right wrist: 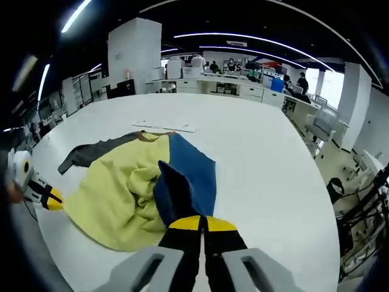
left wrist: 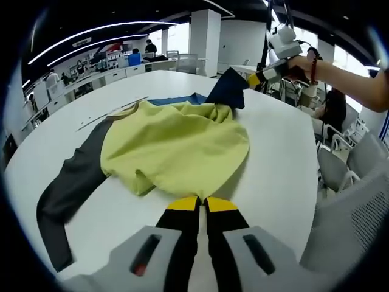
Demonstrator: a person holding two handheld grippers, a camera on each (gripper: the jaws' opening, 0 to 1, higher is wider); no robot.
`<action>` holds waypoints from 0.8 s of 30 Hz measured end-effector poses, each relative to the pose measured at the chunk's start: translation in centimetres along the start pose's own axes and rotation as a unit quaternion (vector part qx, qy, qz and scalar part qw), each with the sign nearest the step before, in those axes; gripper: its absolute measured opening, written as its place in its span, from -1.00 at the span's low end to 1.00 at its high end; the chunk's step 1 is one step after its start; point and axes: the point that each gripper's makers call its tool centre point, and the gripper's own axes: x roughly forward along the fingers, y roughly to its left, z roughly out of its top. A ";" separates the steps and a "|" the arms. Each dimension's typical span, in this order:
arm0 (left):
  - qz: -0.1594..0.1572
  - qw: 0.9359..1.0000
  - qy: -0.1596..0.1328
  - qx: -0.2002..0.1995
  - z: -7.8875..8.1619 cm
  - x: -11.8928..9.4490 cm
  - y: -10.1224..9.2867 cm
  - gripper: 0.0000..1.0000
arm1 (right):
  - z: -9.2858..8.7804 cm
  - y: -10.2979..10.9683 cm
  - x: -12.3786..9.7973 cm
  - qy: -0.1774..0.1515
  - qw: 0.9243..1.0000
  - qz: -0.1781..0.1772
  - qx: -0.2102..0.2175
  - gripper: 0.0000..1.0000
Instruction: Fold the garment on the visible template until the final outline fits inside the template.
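Note:
A garment with a yellow-green body [left wrist: 176,146] lies bunched on the round white table [left wrist: 273,158]. Its dark grey sleeve [left wrist: 70,188] stretches flat to the left. My left gripper [left wrist: 201,204] is shut with its yellow tips on the near hem. My right gripper [right wrist: 202,224] is shut on the navy sleeve [right wrist: 173,191], which is lifted off the table. In the left gripper view that sleeve [left wrist: 228,88] hangs from the right gripper [left wrist: 260,78] at the far side. A blue panel [right wrist: 197,170] lies exposed beside the yellow body [right wrist: 115,194]. The left gripper [right wrist: 48,198] shows at the left.
Thin pale strips [right wrist: 163,127] lie on the table beyond the collar, also seen as strips [left wrist: 112,114] in the left gripper view. Grey chairs [left wrist: 340,170] stand at the right edge of the table. Desks and people [right wrist: 243,76] are far behind.

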 end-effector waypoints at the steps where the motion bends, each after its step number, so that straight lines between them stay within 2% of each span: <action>1: 0.001 1.000 0.000 -0.002 -0.1 -0.2 0.1 -0.99 | -0.1 -0.3 -0.1 0.000 1.000 -0.003 0.004 -1.00; 4: 0.003 1.000 0.002 -0.007 -0.7 -0.9 0.1 -0.99 | -0.6 -1.6 -0.4 -0.001 1.000 -0.020 0.023 -1.00; 6: 0.006 1.000 0.006 -0.010 -1.1 -1.3 0.2 -0.99 | -1.0 -2.5 -0.6 -0.002 0.998 -0.035 0.052 -1.00; 12: 0.016 1.000 0.011 -0.017 -2.0 -2.5 0.5 -0.99 | -2.5 -4.5 -1.0 0.005 0.995 -0.056 0.078 -1.00; 24: 0.037 0.999 0.019 -0.012 -3.0 -3.8 0.4 -0.99 | -5.4 -6.8 -1.3 0.013 0.987 -0.082 0.138 -1.00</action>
